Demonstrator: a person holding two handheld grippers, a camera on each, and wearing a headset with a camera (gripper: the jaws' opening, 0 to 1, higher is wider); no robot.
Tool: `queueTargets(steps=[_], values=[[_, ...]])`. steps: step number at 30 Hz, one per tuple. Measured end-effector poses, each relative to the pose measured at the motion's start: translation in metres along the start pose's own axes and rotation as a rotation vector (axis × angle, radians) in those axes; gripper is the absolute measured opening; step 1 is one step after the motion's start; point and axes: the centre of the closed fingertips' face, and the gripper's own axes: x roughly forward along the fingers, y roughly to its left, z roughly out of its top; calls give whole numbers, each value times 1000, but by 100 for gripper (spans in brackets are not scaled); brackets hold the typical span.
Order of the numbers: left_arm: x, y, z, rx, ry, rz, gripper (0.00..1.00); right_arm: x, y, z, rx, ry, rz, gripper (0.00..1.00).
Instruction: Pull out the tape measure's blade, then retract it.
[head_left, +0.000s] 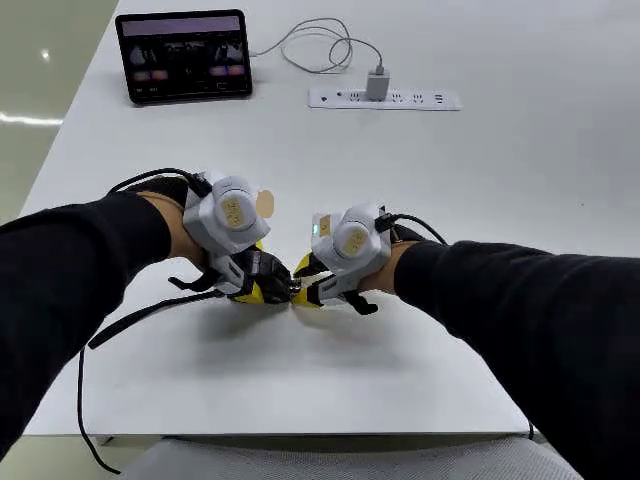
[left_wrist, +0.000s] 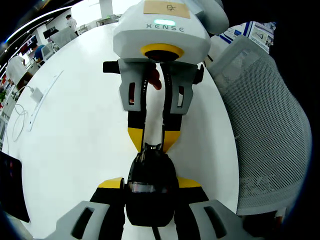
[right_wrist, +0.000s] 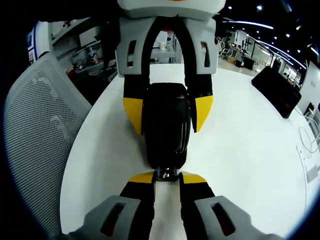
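Holding the black tape measure (right_wrist: 167, 125) low over the white tabletop (head_left: 400, 180), we have our left claw (left_wrist: 150, 182) clamped across the case, its yellow-tipped jaws pressed against the two flat sides. Our right claw (right_wrist: 167, 177) faces it head-on, its jaws drawn almost together and pinching the small metal end hook (right_wrist: 167, 173) of the blade right at the mouth of the case. In the head view the two claws meet tip to tip near the front edge of the tabletop, roughly at its middle, with our dark sleeves coming in from either side. Well apart from them, along the far side, a tablet (head_left: 183, 55) stands propped up with its screen lit, and a white power strip (head_left: 385, 98) lies beside it with a charger (head_left: 377, 84) plugged in. A grey mesh chair (left_wrist: 265, 115) sits just off the near edge.
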Motion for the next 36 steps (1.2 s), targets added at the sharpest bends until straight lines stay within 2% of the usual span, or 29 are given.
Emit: queueTargets(steps=[7, 8, 9, 11, 18, 30, 36], values=[[1, 1, 0, -8, -1, 4, 34, 0, -1, 1, -19, 10, -7, 12], [1, 1, 0, -9, -2, 5, 34, 0, -1, 3, -11, 6, -9, 12], [1, 0, 0, -9, -2, 5, 34, 0, -1, -1, 29, 24, -11, 12], [1, 0, 0, -9, -1, 7, 34, 1, -2, 1, 35, 7, -7, 13], [0, 1, 0, -19, -5, 11, 34, 0, -2, 0, 2, 12, -7, 9], [0, 1, -1, -13, -19, 9, 34, -1, -2, -1, 33, 2, 4, 9], [1, 2, 0, -16, -27, 11, 34, -8, -3, -10, 43, 10, 2, 8]])
